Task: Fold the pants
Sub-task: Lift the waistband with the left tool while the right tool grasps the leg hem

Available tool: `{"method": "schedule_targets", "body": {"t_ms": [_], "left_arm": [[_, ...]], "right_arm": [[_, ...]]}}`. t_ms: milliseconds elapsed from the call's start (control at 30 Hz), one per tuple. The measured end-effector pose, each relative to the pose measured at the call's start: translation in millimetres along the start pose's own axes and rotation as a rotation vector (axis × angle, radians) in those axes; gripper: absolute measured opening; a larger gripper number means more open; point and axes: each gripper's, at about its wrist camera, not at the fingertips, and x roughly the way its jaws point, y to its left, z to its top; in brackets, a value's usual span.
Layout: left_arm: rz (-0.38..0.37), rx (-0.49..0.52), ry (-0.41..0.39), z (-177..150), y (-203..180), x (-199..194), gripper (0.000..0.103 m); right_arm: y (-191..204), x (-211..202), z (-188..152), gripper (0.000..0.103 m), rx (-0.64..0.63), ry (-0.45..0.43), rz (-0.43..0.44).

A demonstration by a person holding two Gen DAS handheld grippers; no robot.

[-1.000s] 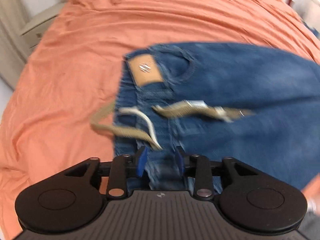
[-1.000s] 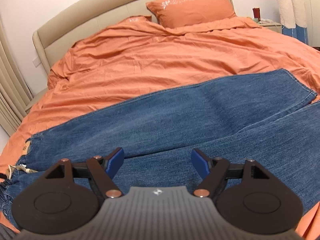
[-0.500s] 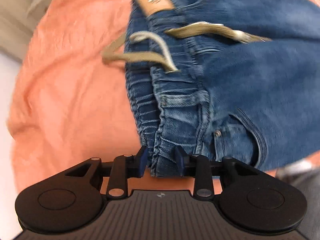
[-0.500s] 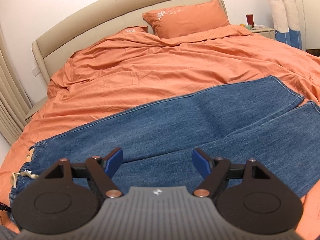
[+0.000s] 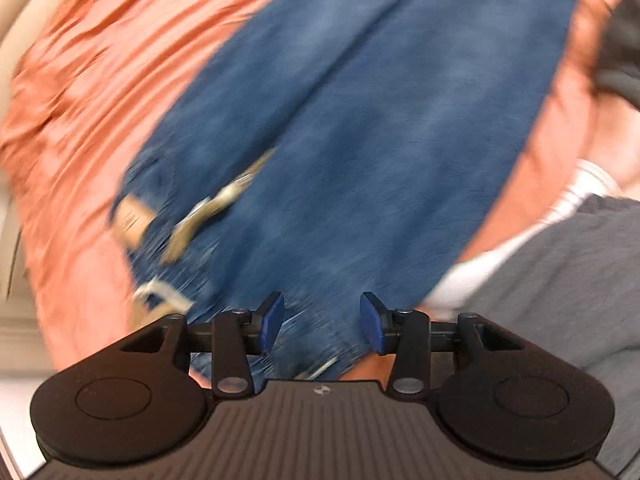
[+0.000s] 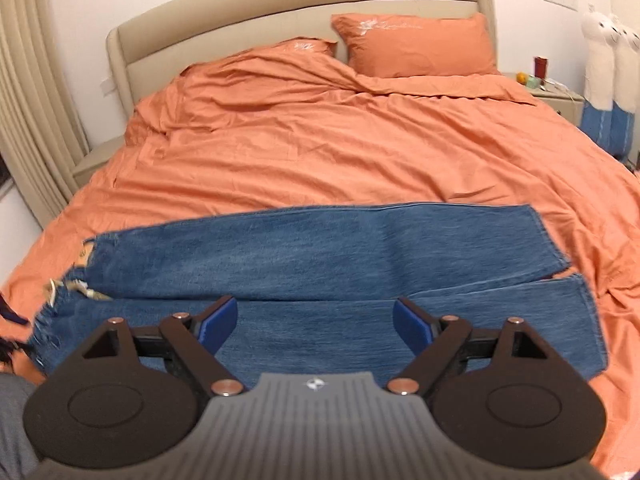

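Note:
Blue jeans [image 6: 360, 264] lie flat across the near part of an orange bed [image 6: 320, 152], waistband at the left, leg ends at the right, one leg beside the other. My right gripper [image 6: 316, 322] is open and empty above the nearer leg. In the blurred left wrist view the jeans [image 5: 360, 140] run away from me, with the tan drawstring [image 5: 216, 204] and leather patch [image 5: 130, 216] at the left. My left gripper [image 5: 322, 322] is open over the waistband end and holds nothing.
Two orange pillows [image 6: 416, 44] lean on the beige headboard [image 6: 280, 20]. A nightstand [image 6: 556, 96] with small items and plush toys [image 6: 604, 48] stand at the right, curtains [image 6: 28, 120] at the left. The person's grey sleeve [image 5: 560, 280] shows at the right.
My left gripper let go of the waistband, opened wider, and swung to look along the jeans. My right gripper rose and pulled back, so the whole jeans show.

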Motion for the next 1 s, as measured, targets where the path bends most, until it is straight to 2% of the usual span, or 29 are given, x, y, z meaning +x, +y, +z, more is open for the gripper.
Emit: {"method": "schedule_targets", "body": {"t_ms": [100,233,333,400,467,567,667,733,767,833,900,1000], "left_arm": [[-0.051,0.086,0.033,16.2,-20.2,14.7,0.054],[-0.109,0.171,0.117,34.8,-41.8,42.9,0.056],[-0.158,0.171,0.159,45.9,-49.9,60.6,0.056],[-0.217,0.174,0.187,51.8,-57.7,72.1,0.056],[-0.21,0.193,0.185,57.6,-67.5,80.2,0.055],[-0.19,0.211,0.194,64.2,-80.0,93.2,0.055],[-0.155,0.217,0.214,66.7,-91.1,104.8,0.052],[-0.13,0.22,0.216,65.6,-98.1,108.5,0.039],[-0.114,0.221,0.214,66.9,-99.4,107.3,0.036],[-0.096,0.203,0.2,67.6,-103.0,104.1,0.015],[-0.081,0.166,0.178,66.8,-100.9,99.1,0.009],[-0.046,0.119,0.133,64.1,-99.4,91.3,0.008]], "right_arm": [[-28.2,-20.7,8.6,0.081,0.044,-0.015,-0.024],[-64.2,-45.1,10.4,0.081,-0.01,-0.047,-0.084],[-88.9,-52.3,8.7,0.081,-0.085,-0.021,-0.203],[-104.0,-53.1,3.1,0.072,-0.165,-0.003,-0.277],[-119.2,-50.9,-5.4,0.063,-0.241,0.03,-0.317],[-139.4,-44.3,-22.4,0.044,-0.313,0.081,-0.318],[-149.3,-31.7,-43.2,0.04,-0.429,0.133,-0.3],[-153.1,-18.9,-59.1,0.038,-0.523,0.181,-0.295],[-154.1,-11.6,-67.7,0.037,-0.574,0.206,-0.296],[-155.6,2.2,-85.2,0.033,-0.684,0.253,-0.288],[-156.9,14.8,-101.8,0.032,-0.796,0.292,-0.284],[-156.8,31.4,-122.6,0.032,-0.952,0.323,-0.282]]}}
